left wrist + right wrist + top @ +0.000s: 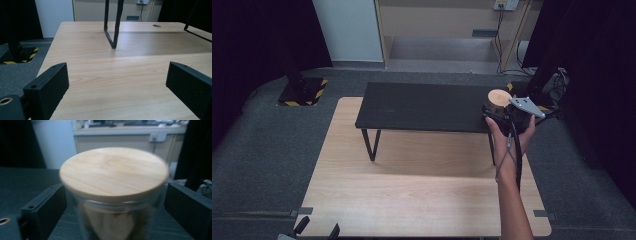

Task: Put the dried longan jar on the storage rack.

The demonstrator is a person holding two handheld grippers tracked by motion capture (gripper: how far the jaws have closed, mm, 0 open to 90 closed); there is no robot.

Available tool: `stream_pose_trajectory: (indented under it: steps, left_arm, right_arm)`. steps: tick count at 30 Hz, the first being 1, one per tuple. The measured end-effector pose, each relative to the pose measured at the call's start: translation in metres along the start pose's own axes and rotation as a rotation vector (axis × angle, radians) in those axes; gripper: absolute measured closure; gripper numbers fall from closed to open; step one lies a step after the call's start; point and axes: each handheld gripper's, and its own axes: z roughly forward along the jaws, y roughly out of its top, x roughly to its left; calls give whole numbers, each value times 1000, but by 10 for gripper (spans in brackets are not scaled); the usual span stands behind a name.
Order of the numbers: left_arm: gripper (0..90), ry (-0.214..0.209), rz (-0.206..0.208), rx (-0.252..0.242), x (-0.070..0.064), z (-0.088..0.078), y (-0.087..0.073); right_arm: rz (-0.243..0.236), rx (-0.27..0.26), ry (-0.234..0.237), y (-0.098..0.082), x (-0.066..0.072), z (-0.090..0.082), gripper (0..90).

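The right claw (113, 202) grips a glass jar (112, 220) below its wooden lid (113, 173). Glass is slick and breakable, so hold the body. The left claw (117, 85) rests released.

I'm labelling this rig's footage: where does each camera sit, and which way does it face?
High view: above the person's side, looking forward and down on the wooden table; right hand and forearm show.
Left gripper view: rides the left gripper, low over the table, facing the black bench's leg; its jaws stand apart.
Right gripper view: rides the right gripper, facing the jar between its jaws.
Shared: high and right gripper views both show the jar's wooden lid.
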Motion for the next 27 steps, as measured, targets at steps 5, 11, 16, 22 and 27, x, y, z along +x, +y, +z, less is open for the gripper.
stream_pose_trajectory:
  steps: [5, 11, 16, 22, 27]
  left_arm:
    - [32, 1, -3, -1, 0, -1, -1]
    - [32, 2, -2, -4, 0, -2, -1]
    - [32, 3, -3, -4, 1, -2, 0]
    - [32, 3, -4, -6, 1, -4, -1]
    - [32, 5, -5, -9, 2, -4, -1]
  right_arm:
    - [7, 11, -3, 1, 0, 0, 26]
    - [-4, 22, -4, 3, 2, -2, 21]
    - [-7, 19, 2, 4, 2, -8, 13]
    - [-24, -2, 17, -3, 3, -30, 9]
    - [-19, -8, 42, -20, 1, -53, 9]
